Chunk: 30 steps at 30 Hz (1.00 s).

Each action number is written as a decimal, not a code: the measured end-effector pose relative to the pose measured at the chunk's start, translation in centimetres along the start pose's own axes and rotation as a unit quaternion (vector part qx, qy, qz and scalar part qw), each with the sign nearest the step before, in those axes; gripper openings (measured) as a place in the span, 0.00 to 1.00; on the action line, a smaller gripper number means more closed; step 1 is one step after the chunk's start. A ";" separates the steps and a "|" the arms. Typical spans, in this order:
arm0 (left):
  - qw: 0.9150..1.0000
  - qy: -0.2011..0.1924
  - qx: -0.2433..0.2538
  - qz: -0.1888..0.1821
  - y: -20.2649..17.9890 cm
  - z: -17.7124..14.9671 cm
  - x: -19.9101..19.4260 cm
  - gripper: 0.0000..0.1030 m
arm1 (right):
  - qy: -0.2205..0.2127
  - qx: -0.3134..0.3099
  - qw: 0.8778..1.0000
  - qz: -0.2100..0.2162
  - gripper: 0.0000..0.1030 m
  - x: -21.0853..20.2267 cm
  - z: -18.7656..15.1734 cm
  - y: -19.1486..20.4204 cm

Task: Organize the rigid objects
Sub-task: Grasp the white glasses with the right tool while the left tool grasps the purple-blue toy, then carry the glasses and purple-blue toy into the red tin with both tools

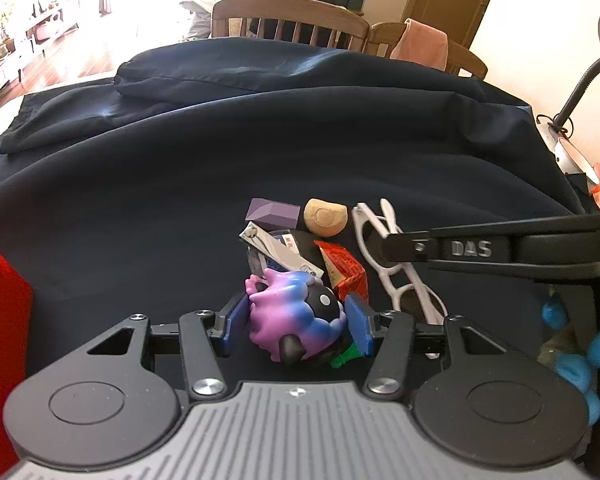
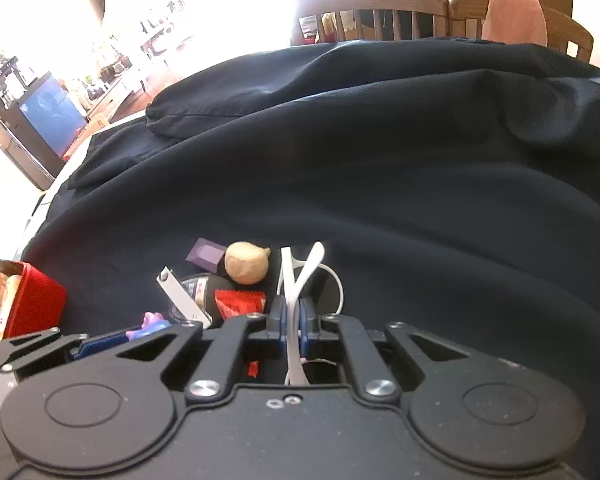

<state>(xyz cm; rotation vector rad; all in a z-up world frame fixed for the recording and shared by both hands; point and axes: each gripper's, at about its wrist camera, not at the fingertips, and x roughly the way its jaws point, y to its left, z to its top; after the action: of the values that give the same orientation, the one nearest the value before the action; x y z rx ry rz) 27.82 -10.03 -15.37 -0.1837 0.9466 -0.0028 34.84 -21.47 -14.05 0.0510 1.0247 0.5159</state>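
Nearest, the left gripper (image 1: 298,322) has its blue pads against both sides of a pink-and-blue toy figure (image 1: 288,312) on the dark-clothed tabletop (image 1: 140,208). The right gripper (image 2: 293,322) is clamped on a white plastic clip (image 2: 296,276). Beyond lie a red packet (image 1: 346,270), a beige ball (image 1: 325,217) and a purple block (image 1: 273,213).

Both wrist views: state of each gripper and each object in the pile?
left gripper: shut on the toy figure.
toy figure: purple and blue, between the blue pads, on the cloth.
right gripper: shut on the white plastic piece.
white plastic piece: pinched, far end sticking out past the pads.
nail clipper: lying flat, untouched.
purple block: lying loose.
tan ball: lying loose.
red packet: lying loose, crumpled.
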 end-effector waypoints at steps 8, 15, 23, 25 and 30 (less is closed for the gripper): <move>1.000 0.012 -0.012 0.006 0.5 -0.6 -0.7 0.51 | -0.012 0.009 1.000 0.004 0.05 -2.8 -1.4 -1.5; 1.000 0.013 -0.018 0.009 0.8 -1.2 -2.4 0.51 | -0.020 0.002 1.000 0.022 0.05 -5.7 -2.8 -1.4; 1.000 0.009 -0.024 0.002 1.6 -2.1 -5.8 0.51 | -0.013 0.000 0.999 0.039 0.05 -7.9 -4.1 0.0; 0.999 0.009 -0.032 -0.002 2.1 -2.2 -6.6 0.51 | -0.014 -0.004 0.999 0.042 0.05 -8.4 -4.3 0.7; 0.999 0.006 -0.048 -0.008 4.1 -2.8 -8.9 0.51 | -0.019 -0.010 0.999 0.049 0.05 -10.0 -4.5 2.5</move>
<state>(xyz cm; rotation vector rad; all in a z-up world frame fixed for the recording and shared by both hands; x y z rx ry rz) 20.01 -5.74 -10.38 -0.2809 0.9585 0.0278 26.03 -24.47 -7.69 0.0928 0.9819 0.6129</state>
